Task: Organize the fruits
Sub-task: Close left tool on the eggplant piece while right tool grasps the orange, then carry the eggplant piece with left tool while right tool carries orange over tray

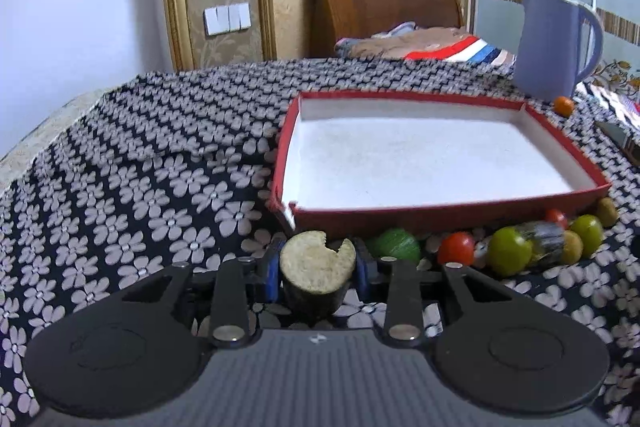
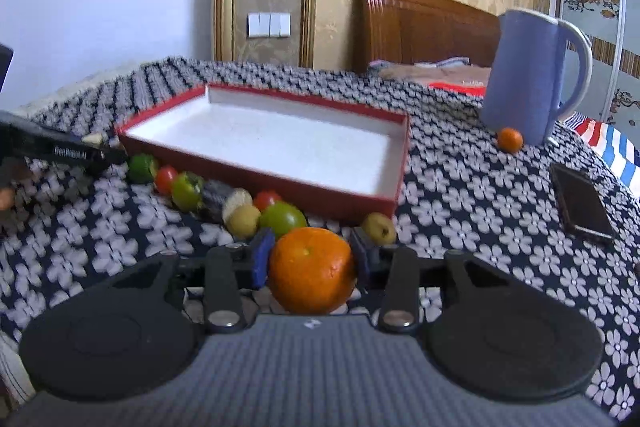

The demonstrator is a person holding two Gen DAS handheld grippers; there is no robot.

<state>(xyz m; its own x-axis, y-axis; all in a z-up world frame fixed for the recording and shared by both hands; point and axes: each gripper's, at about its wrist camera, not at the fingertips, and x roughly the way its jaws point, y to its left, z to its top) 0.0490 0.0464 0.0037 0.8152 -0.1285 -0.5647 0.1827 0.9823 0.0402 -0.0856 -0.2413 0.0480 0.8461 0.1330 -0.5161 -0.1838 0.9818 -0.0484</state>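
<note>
My left gripper (image 1: 318, 261) is shut on a short dark-skinned stalk piece (image 1: 316, 267) with a pale cut end, its blue pads (image 1: 266, 275) pressing both sides. It hovers just in front of the red box (image 1: 440, 217), whose white inside holds nothing. My right gripper (image 2: 312, 253) is shut on a large orange (image 2: 312, 271), near the box's front right corner (image 2: 394, 203). A row of small fruits lies along the box's front wall: a lime (image 2: 142, 167), red tomatoes (image 2: 166, 179), green fruits (image 2: 282, 219), yellowish ones (image 2: 378, 227) and another stalk piece (image 2: 218, 199).
A blue jug (image 2: 524, 75) stands at the back right with a small orange (image 2: 510, 139) at its foot. A dark phone (image 2: 580, 203) lies to the right. The flowered cloth (image 1: 140, 187) covers the table. A bed and wardrobe are behind.
</note>
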